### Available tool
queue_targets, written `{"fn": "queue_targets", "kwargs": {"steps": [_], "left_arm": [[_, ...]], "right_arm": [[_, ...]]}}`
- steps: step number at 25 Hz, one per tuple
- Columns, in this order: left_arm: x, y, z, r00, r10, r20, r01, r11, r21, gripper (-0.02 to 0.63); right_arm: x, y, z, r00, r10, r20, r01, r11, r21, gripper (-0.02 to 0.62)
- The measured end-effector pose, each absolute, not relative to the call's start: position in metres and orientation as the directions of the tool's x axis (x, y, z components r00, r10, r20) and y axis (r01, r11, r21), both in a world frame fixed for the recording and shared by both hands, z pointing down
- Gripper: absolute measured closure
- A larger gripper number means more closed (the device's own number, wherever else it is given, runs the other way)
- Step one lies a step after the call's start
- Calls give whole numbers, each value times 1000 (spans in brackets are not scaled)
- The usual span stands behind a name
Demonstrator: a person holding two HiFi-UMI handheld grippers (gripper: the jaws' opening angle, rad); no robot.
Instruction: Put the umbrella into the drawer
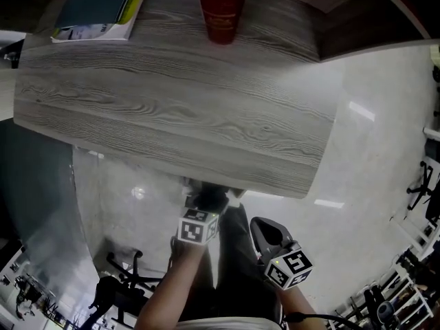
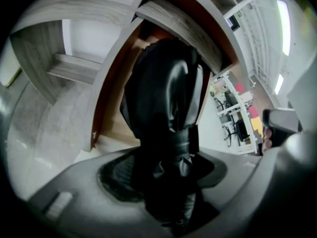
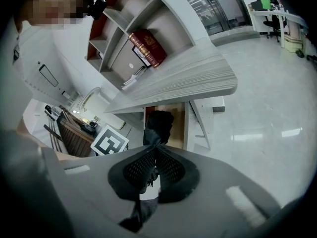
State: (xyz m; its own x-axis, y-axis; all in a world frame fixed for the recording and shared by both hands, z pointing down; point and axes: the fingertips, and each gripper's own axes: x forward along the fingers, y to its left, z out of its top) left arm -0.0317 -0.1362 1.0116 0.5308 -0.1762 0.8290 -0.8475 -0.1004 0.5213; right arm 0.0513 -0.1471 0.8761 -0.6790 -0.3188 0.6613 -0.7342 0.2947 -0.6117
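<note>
A black folded umbrella (image 2: pixel 166 98) sits between the jaws of my left gripper (image 2: pixel 166 155), which is shut on it. The umbrella points at the open drawer (image 2: pixel 116 128) with its light wooden inside. In the head view my left gripper (image 1: pixel 206 203) holds the umbrella (image 1: pixel 212 198) just below the table's front edge, and the drawer is hidden under the top. My right gripper (image 1: pixel 258 227) hangs a little to the right. Its pads (image 3: pixel 168 167) meet on a thin black strap of the umbrella (image 3: pixel 159 125), which hangs before the drawer (image 3: pixel 177 125).
The grey wooden table top (image 1: pixel 172 108) carries a red book (image 1: pixel 221 9) and a blue notebook (image 1: pixel 96 9) at the far side. White shelves (image 3: pixel 124 33) stand behind it. Glossy white floor (image 1: pixel 371 157) lies to the right, with office chairs (image 1: pixel 419 184) further off.
</note>
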Motion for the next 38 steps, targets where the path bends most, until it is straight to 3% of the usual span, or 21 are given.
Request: {"fn": "queue_targets", "kwargs": {"steps": [19, 32, 38], "left_arm": [[-37, -149, 1014, 337, -322, 885, -938, -189, 289, 302], [-43, -146, 977, 345, -349, 871, -934, -215, 284, 278], [-33, -142, 920, 357, -371, 857, -929, -238, 284, 287]], "right_arm": [[63, -133, 892, -673, -325, 664, -739, 261, -621, 590], [71, -130, 856, -674, -345, 653, -739, 317, -595, 589], [78, -130, 808, -674, -350, 651, -738, 360, -571, 591]]}}
